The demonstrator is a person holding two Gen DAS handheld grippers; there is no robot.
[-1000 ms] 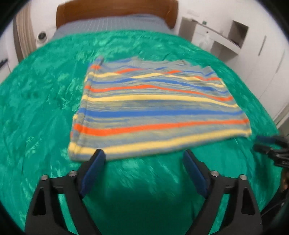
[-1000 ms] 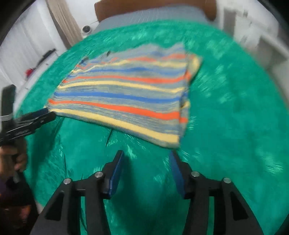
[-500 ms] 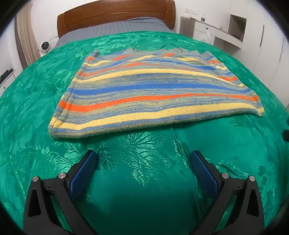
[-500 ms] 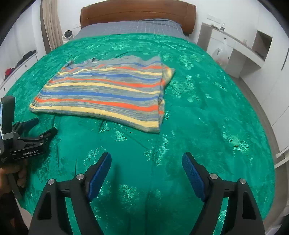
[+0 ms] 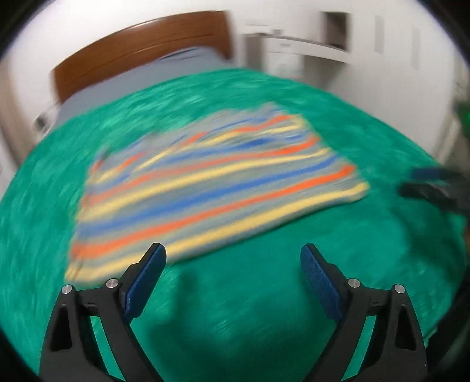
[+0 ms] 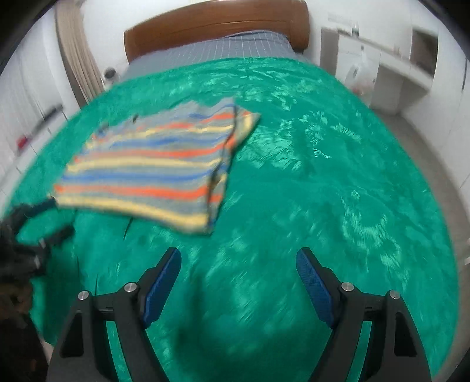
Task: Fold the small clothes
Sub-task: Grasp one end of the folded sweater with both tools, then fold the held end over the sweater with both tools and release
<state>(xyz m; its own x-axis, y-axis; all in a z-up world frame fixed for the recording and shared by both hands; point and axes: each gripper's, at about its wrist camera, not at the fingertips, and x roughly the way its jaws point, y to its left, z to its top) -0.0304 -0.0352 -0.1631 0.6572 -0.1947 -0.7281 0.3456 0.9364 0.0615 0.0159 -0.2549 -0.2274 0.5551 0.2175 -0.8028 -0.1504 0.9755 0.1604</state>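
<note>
A striped knit garment (image 5: pixel 211 188) in orange, yellow, blue and grey lies flat and folded on the green bedspread (image 5: pixel 264 308). My left gripper (image 5: pixel 232 264) is open and empty, just short of the garment's near edge, its left finger over that edge. In the right wrist view the garment (image 6: pixel 158 167) lies to the upper left. My right gripper (image 6: pixel 238 270) is open and empty above bare bedspread (image 6: pixel 337 191), to the right of the garment's near right corner. The right gripper (image 5: pixel 434 188) also shows at the right of the left wrist view, the left gripper (image 6: pixel 35 223) at the left of the right wrist view.
A brown wooden headboard (image 6: pixel 217 26) and grey sheet (image 6: pixel 211 50) lie at the far end of the bed. White shelves and cabinets (image 6: pixel 390 53) stand to the right. A curtain (image 6: pixel 76 58) hangs at the left.
Both views have swung and blurred. The left gripper has moved closer to the garment's near edge; the right gripper has come nearer and the garment sits larger in its view.
</note>
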